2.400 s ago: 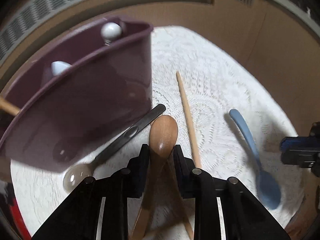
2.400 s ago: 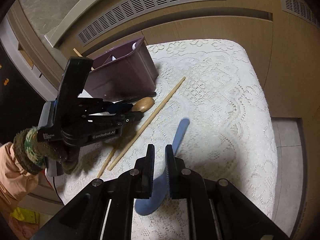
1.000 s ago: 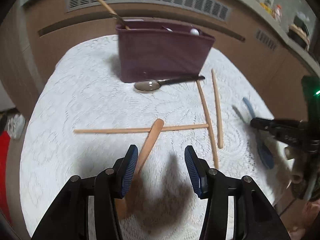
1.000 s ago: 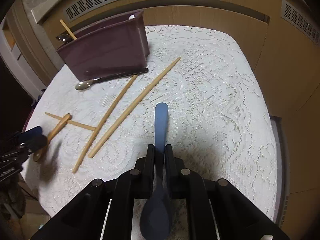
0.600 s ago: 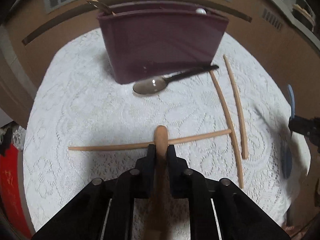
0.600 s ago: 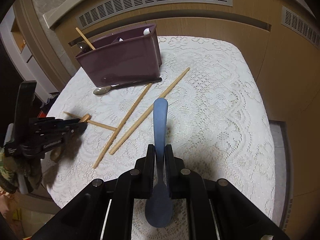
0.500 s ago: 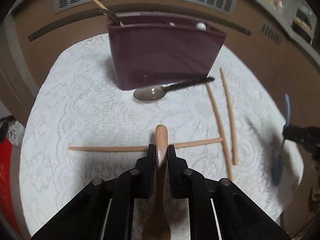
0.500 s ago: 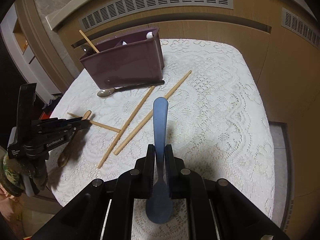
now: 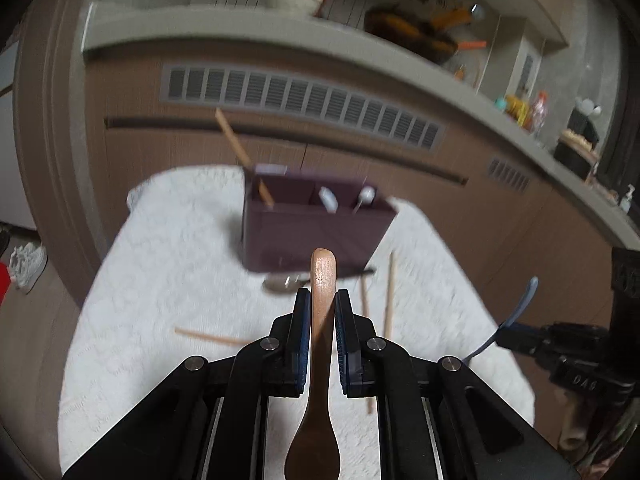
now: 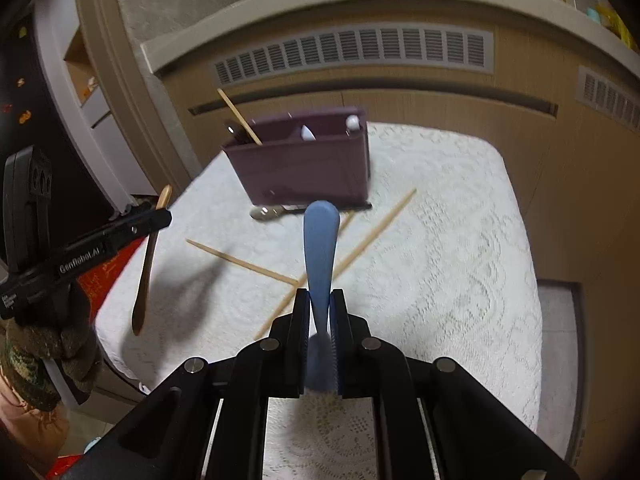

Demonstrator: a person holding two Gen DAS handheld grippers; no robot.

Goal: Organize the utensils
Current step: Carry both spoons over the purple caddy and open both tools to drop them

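A white lace tablecloth [image 10: 460, 264] lies below a vented wooden cabinet [image 10: 420, 92].

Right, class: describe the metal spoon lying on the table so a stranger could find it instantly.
Start at the white lace tablecloth and find the purple plastic utensil caddy standing on it. Against its front base lies a silver metal spoon with a dark handle. Its neighbours on the cloth are plain wooden chopsticks; it alone is shiny.

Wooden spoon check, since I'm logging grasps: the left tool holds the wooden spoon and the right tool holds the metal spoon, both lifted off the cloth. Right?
One thing is off. The right tool holds the blue spoon, not the metal spoon, which lies on the cloth before the purple holder, as the right wrist view shows. The left tool does hold the wooden spoon, lifted.
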